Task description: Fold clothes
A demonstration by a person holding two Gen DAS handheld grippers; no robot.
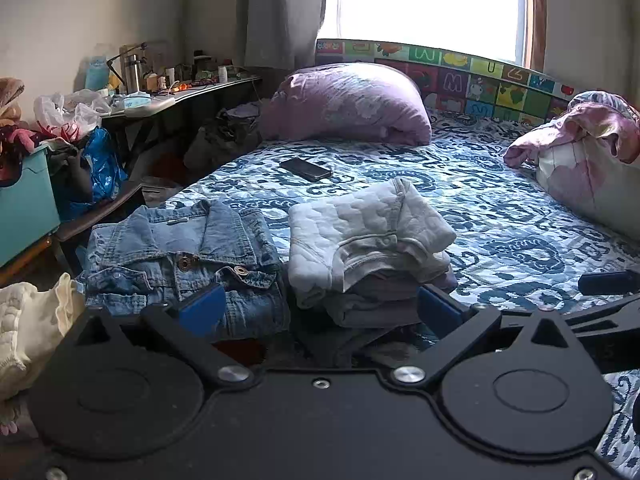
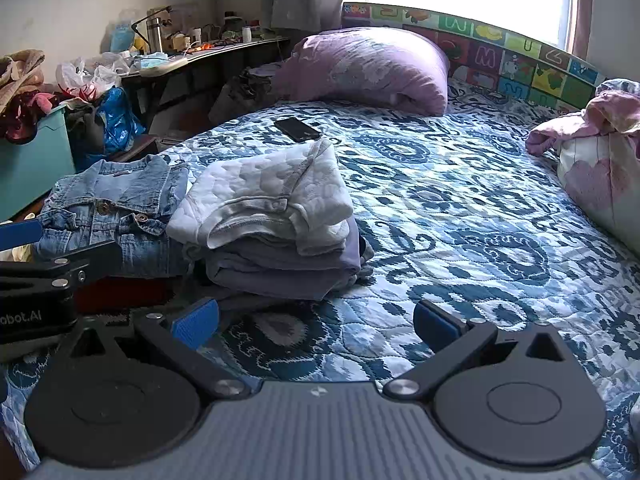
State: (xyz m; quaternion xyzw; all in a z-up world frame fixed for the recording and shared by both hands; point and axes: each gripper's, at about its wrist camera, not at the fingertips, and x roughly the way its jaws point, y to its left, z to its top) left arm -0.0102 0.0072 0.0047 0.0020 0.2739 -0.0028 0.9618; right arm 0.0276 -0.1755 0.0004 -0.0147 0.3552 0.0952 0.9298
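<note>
Progress looks far along, judging by what lies folded. In the left wrist view, a cream frilly garment [image 1: 28,320] sits crumpled at the lower left edge, seemingly not yet folded, though I cannot tell whether it belongs to the job. Right of it, at centre left, a denim jacket [image 1: 180,256] is folded on the bedspread [image 1: 500,216]. Just beside that, centre frame, a stack of folded clothes [image 1: 368,248] stands with a white quilted top uppermost and greyer pieces under it. A phone [image 1: 306,169] lies beyond, near the purple pillow [image 1: 348,104].

Left gripper [image 1: 320,308]: jaws spread wide, empty, hanging low before the gap between jacket and stack. Right gripper [image 2: 314,324]: jaws likewise spread wide, nothing between them, over bare bedspread at the lower middle of its own view.

Views differ. The left wrist view alone shows the cream garment clearly; the right wrist view offers only a pale scrap at its far left edge. The right wrist view shows the stack's right side, with its layers, and open bedspread to the right where no loose clothing lies. It also catches the left gripper's body at lower left.
</note>
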